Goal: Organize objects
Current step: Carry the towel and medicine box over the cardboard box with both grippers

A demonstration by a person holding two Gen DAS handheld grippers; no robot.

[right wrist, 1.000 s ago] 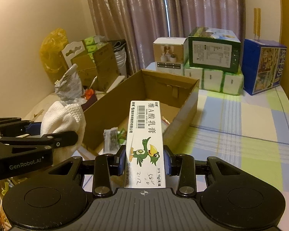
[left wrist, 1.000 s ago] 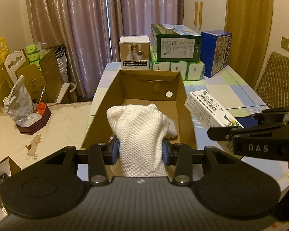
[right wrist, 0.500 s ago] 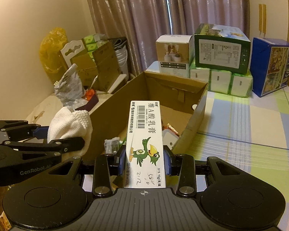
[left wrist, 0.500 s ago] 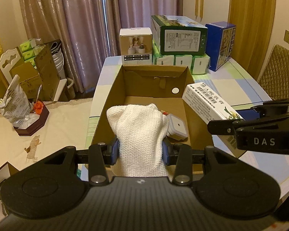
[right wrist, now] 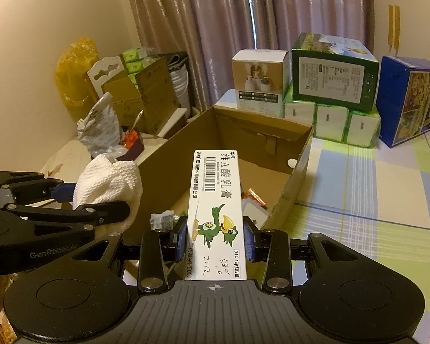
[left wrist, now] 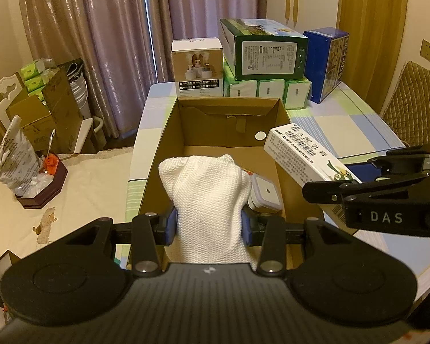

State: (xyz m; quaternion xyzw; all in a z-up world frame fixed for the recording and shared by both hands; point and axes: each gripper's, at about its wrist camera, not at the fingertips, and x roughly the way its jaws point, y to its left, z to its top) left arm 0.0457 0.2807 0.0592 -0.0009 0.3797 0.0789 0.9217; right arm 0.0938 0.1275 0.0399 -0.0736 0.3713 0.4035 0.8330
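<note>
Cloth [left wrist: 207, 200] pinched mid-bundle in my left gripper [left wrist: 207, 223]: soft, light, will slump. Right gripper [right wrist: 215, 240] clamps ointment carton [right wrist: 215, 200] (thin card, crushable) near its end.

left gripper [left wrist: 207, 220]: black, blue pads, silver screws, "GenRobot.AI" | right gripper [right wrist: 215, 239]: black, blue pads, "DAS"

Nubbly white knit cloth [left wrist: 207, 200], matt brown cardboard box [left wrist: 169, 143], glossy carton [right wrist: 218, 197].

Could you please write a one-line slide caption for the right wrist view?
Right gripper holds a white ointment carton over the open cardboard box, beside the left gripper clutching a white knitted cloth.
</note>
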